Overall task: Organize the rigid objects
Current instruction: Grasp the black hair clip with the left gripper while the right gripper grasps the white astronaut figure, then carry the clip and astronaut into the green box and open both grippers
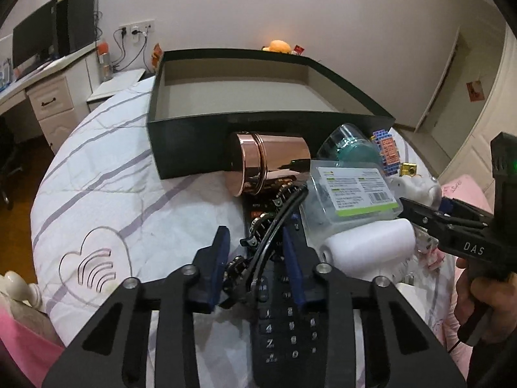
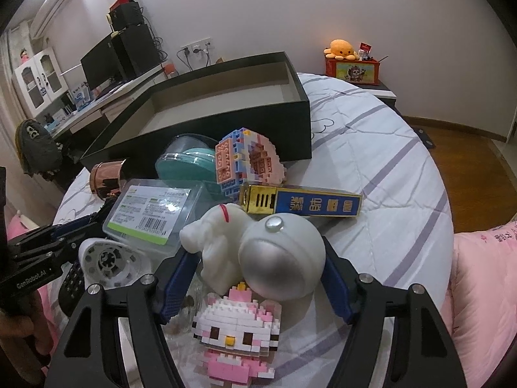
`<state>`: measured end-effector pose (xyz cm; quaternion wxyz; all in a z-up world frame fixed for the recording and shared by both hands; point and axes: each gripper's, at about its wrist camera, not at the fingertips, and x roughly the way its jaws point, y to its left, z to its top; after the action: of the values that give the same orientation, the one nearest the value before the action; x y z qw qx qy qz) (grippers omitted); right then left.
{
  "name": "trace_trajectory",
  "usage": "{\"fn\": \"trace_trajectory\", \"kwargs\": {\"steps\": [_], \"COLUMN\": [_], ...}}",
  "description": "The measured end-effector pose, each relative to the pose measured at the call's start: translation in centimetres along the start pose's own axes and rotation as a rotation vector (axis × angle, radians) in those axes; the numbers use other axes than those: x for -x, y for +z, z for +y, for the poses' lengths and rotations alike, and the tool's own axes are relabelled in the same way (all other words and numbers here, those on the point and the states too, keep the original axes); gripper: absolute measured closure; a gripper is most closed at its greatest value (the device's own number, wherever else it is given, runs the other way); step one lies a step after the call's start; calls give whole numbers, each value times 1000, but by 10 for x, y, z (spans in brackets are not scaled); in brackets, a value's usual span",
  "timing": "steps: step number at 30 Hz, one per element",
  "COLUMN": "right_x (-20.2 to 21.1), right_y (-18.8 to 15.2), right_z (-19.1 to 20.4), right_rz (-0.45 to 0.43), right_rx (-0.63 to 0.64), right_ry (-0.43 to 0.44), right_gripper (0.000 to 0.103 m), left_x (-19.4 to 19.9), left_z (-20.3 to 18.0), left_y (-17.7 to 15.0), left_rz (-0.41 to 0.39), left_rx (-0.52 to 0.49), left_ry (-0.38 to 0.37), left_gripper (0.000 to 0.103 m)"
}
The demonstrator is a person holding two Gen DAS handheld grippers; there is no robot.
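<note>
- The remote control point(image 1: 284, 317) runs off the near edge in the left wrist view, its key legends blurred.
- The label point(image 2: 152, 213) on the clear plastic case is too small to read.
- The rose-gold canister point(image 2: 106, 177) is half hidden behind that case.
- The teal lidded container point(image 2: 187, 165) is partly covered by the block model point(image 2: 245, 165).

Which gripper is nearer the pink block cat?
Right. The right gripper brackets the white figure, with the pink block cat just below its fingers. The left gripper is over the remote, across the pile.
</note>
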<state>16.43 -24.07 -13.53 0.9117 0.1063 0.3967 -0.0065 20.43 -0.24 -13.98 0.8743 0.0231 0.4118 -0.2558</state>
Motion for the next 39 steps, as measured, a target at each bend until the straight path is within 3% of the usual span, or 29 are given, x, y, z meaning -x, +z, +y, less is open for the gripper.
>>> {"fn": "trace_trajectory", "kwargs": {"steps": [4,6,8,9,10,11,13,14,19,23,26,39], "right_x": [8,9,7,5,3,1,-2,-3,0,10,17,37], "right_y": [-1,0,-1,-2,-2,-1,0,0,-1,-2,0,6], "right_z": [0,1,3,3,2,1,0,1,0,-1,-1,2], "right_rz": [-12,-15,-6,-1,4,9,11,12,6,-10,-16,-41], "right_rx": [0,4,8,6,0,-9,-11,-10,-7,-7,-4,-4], "right_ry": [11,11,6,1,-1,1,-4,-6,12,24,31,51], "right_gripper": [31,31,31,31,31,31,31,31,31,31,31,31], "left_x": [7,7,4,1,-1,-3,-4,-4,4,13,20,48], "left_z": [6,0,-7,-10,-11,-9,-5,-4,-11,-2,0,-9], "left_y": [-8,-8,-6,-4,-3,-3,-1,-1,-5,-9,-10,1], "left_rz": [-7,-6,-3,-1,-6,0,16,21,7,-4,-20,-76], "left_rx": [31,-1,-37,-55,-73,-75,-44,-34,-39,20,29,54], "left_ry": [-9,14,60,98,118,94,10,-17,2,-29,11,57], "left_gripper": [77,75,64,47,42,44,67,68,77,84,85,85]}}
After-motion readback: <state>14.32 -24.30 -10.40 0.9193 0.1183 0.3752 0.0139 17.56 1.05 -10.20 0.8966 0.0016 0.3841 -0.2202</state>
